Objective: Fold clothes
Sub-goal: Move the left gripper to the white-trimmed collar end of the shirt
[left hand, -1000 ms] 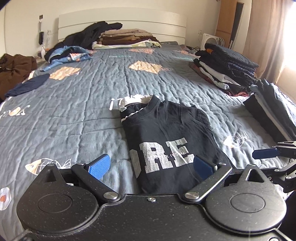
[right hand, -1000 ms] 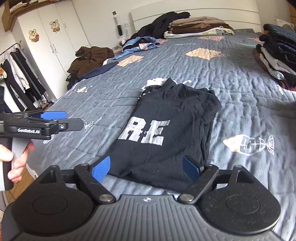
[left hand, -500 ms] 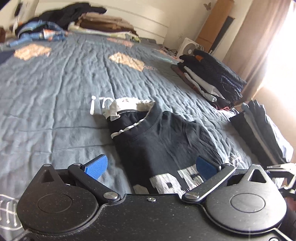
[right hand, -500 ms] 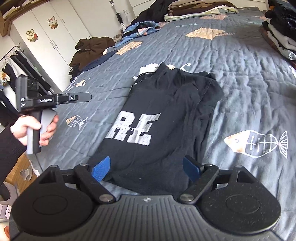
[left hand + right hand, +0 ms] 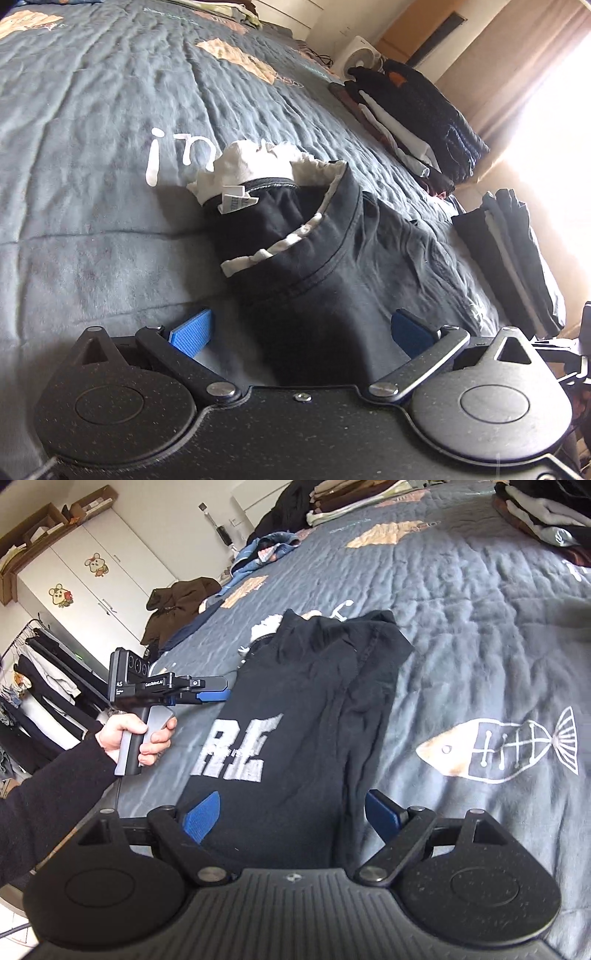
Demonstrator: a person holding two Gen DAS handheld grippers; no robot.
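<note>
Fabric of 1 black T-shirt lies lengthwise on the grey quilted bed, sides already turned in to a narrow strip, collar at the far end. That layout suits a last fold end to end, so each tool takes 1 end. The right gripper hangs over the hem with fingers spread wide, nothing between them. The left gripper sits low near the collar, equally wide and empty. Folded stacks line the bed's edge, likely where this one goes.
</note>
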